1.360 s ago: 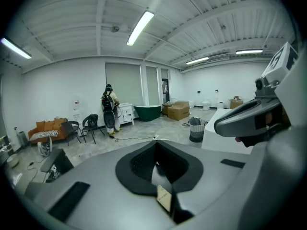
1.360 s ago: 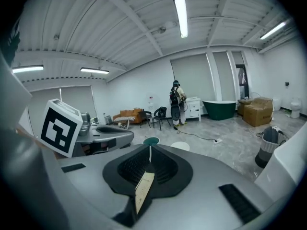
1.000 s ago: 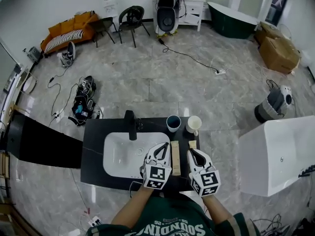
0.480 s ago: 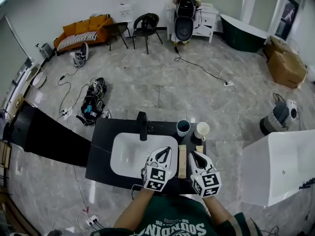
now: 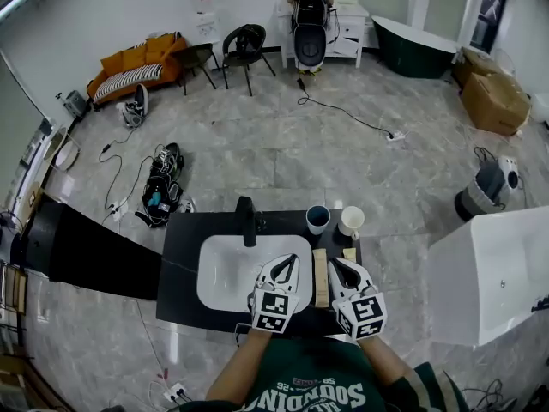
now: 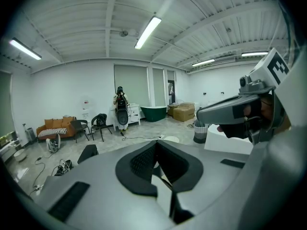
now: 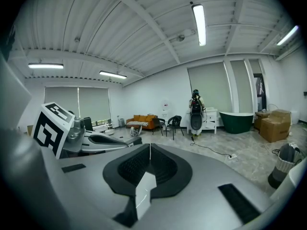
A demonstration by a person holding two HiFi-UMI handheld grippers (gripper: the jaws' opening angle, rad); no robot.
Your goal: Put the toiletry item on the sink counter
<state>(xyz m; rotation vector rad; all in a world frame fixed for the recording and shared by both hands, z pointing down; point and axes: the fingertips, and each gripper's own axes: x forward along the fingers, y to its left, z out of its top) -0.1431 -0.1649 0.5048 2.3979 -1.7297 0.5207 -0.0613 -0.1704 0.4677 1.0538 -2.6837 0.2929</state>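
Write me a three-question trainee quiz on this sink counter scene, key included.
1. True or false: the left tongs are shut with nothing between them.
2. What lies on the black counter between the left tongs and the right tongs? A) a long tan block B) a folded towel C) a soap bottle
3. Which cup stands nearer the faucet: the dark cup or the white cup?
Key: 1 true; 2 A; 3 the dark cup.
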